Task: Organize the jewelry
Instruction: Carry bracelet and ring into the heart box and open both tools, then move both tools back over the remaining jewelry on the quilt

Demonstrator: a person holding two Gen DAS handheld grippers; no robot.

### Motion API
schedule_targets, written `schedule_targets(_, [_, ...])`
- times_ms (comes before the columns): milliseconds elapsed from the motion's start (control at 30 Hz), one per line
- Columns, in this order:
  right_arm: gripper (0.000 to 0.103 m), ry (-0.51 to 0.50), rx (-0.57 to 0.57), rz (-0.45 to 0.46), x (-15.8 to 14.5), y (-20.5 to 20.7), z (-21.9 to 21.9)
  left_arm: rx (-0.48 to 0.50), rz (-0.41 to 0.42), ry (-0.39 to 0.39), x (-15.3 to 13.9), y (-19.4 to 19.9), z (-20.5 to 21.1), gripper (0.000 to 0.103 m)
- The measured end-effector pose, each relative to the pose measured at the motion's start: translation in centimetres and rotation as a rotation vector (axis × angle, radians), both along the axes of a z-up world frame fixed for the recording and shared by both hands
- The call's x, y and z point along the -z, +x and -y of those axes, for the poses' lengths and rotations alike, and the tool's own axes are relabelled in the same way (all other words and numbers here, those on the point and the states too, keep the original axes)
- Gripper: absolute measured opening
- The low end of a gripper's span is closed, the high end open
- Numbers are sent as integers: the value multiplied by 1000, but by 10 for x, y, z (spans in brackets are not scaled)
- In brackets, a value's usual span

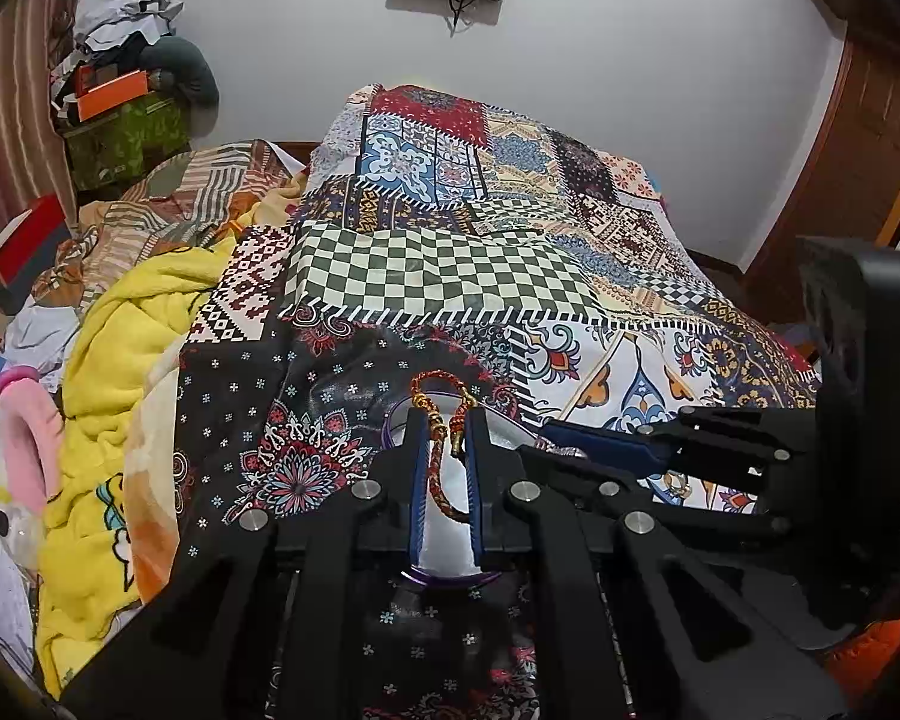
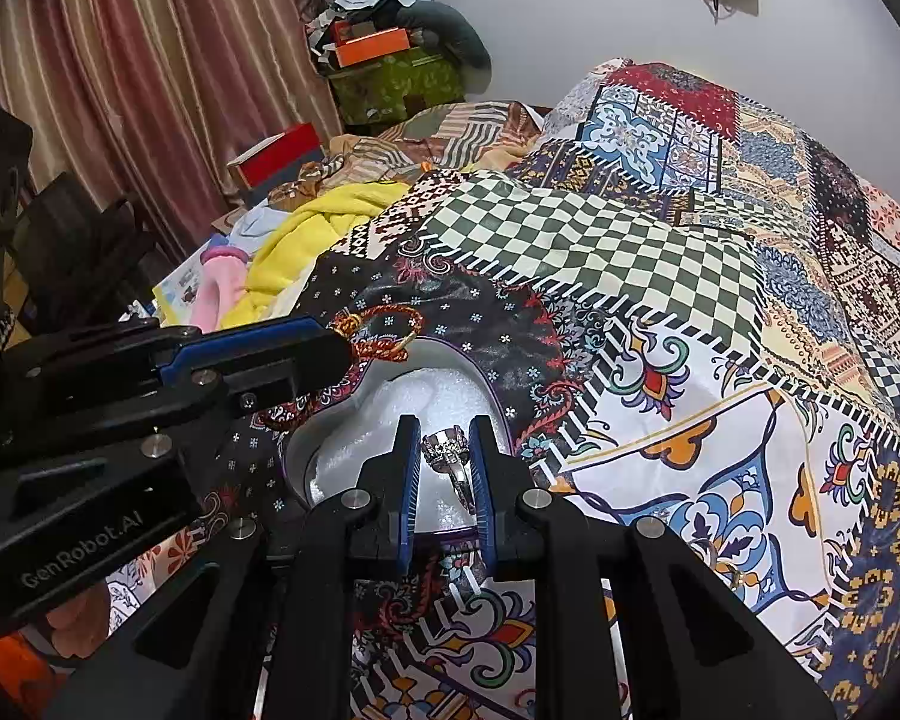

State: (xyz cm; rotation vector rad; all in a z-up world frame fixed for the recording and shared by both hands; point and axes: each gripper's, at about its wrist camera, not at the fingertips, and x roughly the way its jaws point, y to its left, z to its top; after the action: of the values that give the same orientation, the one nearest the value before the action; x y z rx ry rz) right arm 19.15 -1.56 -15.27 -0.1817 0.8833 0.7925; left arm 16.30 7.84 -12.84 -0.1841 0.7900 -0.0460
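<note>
My left gripper (image 1: 447, 420) is shut on a red and gold braided cord bracelet (image 1: 437, 462), whose loop rises past the fingertips. It hangs over a heart-shaped box (image 1: 444, 579) with a purple rim and white foam lining, lying on the bed. In the right wrist view my right gripper (image 2: 444, 426) is shut on a silver ring (image 2: 447, 450) set with clear stones, just above the foam of the same box (image 2: 438, 354). The left gripper (image 2: 336, 354) comes in from the left with the bracelet (image 2: 390, 330) at the box's far edge. The right gripper (image 1: 546, 435) sits close beside the left one.
A patchwork bedspread (image 1: 438, 264) covers the bed. A yellow blanket (image 1: 132, 330), pink cloth (image 1: 24, 438) and other clothes are heaped at the left. A red box (image 2: 282, 150), stacked boxes (image 2: 390, 78) and curtains (image 2: 168, 60) stand beyond, with a wooden door (image 1: 864, 144) at the right.
</note>
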Motion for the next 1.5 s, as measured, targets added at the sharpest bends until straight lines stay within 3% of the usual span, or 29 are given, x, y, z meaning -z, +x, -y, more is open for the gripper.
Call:
schedule_targets(100, [15,-2,-9,-5,1,-1,-2,-5,-5,0,-1,1,-2,21])
schedule_targets(167, [15,-11,-16,2,0,-3,-3,-7,1,-7,-3,-1,-4,36])
schedule_targets(300, [16,-31,-25,-8,2,-3,-6,-21,14,1,-8,-5,-6,37])
schedule_targets(467, [40,-22,10,-12,-1,-2,-1,-41,36,21,-19,-11,-9,38])
schedule_targets(700, [41,11,65,23,-22,-4,19,-61,68,67,-34,-21,-7,41])
schedule_targets(1100, [43,42,186,122,-64,-22,72,-54,101,95,-53,-43,9,59])
schedule_targets(1500, [50,13,254,134,-63,-42,113,-14,46,109,-40,-55,32,62])
